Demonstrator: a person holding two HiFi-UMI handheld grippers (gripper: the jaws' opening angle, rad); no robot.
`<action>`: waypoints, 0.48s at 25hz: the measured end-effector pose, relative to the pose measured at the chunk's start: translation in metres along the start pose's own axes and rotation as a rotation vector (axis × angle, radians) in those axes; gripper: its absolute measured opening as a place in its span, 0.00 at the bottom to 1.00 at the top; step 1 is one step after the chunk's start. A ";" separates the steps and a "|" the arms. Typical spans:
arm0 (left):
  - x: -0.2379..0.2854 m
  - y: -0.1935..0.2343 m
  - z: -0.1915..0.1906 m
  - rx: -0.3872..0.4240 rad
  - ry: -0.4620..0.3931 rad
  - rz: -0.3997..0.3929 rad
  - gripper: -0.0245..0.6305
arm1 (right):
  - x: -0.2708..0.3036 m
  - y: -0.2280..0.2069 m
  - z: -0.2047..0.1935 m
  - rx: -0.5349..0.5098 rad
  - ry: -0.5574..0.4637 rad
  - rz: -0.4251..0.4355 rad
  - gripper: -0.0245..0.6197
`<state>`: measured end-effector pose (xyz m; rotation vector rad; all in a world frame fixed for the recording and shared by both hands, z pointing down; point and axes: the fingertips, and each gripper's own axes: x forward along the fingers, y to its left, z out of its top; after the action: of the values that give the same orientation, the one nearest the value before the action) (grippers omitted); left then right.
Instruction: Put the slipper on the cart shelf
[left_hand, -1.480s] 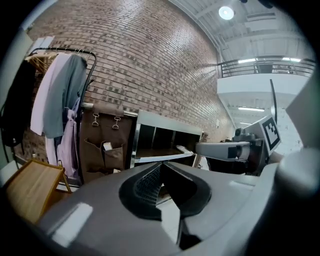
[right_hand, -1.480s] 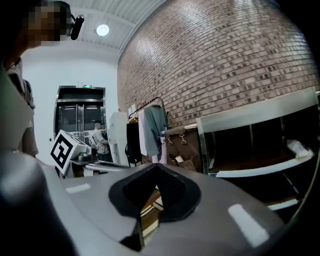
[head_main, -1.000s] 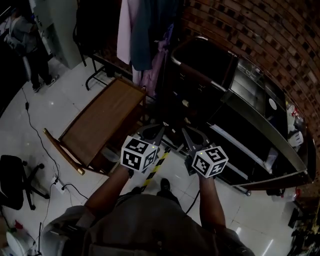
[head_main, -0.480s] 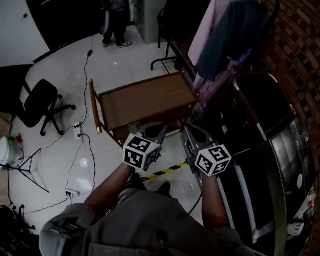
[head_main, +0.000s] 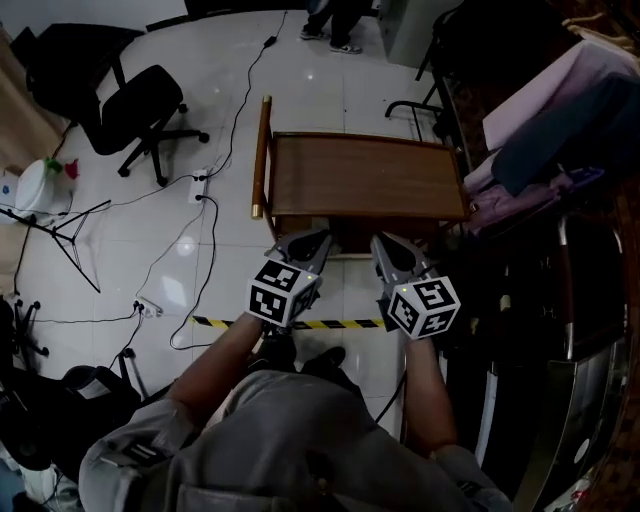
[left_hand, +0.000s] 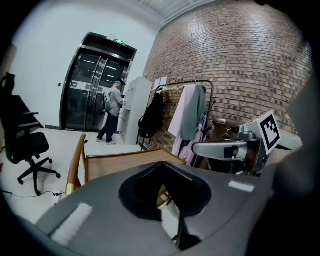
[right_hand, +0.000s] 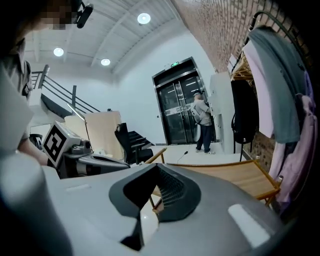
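Note:
No slipper shows in any view. The wooden cart (head_main: 360, 175) stands on the white floor straight ahead of both grippers, its flat top shelf bare; it also shows as the cart (left_hand: 125, 162) and the cart (right_hand: 240, 177) in the gripper views. My left gripper (head_main: 316, 240) and right gripper (head_main: 384, 243) are side by side just short of the cart's near edge, both pointing at it. Each has its jaws together with nothing between them, as seen at the left gripper (left_hand: 161, 164) and the right gripper (right_hand: 157, 166).
A black office chair (head_main: 140, 105) and floor cables (head_main: 200, 215) lie to the left. Yellow-black tape (head_main: 305, 323) crosses the floor under my hands. A clothes rack with hanging garments (head_main: 560, 120) and a dark cabinet (head_main: 560, 330) stand to the right. A person (left_hand: 114, 107) stands by the far doors.
The view has swung left, away from the dark cabinet. The cart now sits square ahead of both grippers instead of off to the left. Both grippers stayed side by side and shut.

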<state>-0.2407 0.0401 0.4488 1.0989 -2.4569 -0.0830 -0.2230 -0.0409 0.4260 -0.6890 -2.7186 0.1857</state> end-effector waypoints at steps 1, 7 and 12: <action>0.000 0.009 -0.008 -0.011 0.004 0.013 0.05 | 0.010 0.000 -0.008 -0.005 0.022 0.003 0.04; 0.024 0.053 -0.074 -0.057 0.068 0.065 0.05 | 0.070 -0.028 -0.091 -0.022 0.180 -0.047 0.04; 0.047 0.091 -0.137 -0.150 0.124 0.116 0.05 | 0.127 -0.055 -0.175 -0.042 0.304 -0.069 0.05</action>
<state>-0.2733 0.0854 0.6105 0.8702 -2.3556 -0.1554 -0.2920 -0.0200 0.6368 -0.5809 -2.4554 0.0056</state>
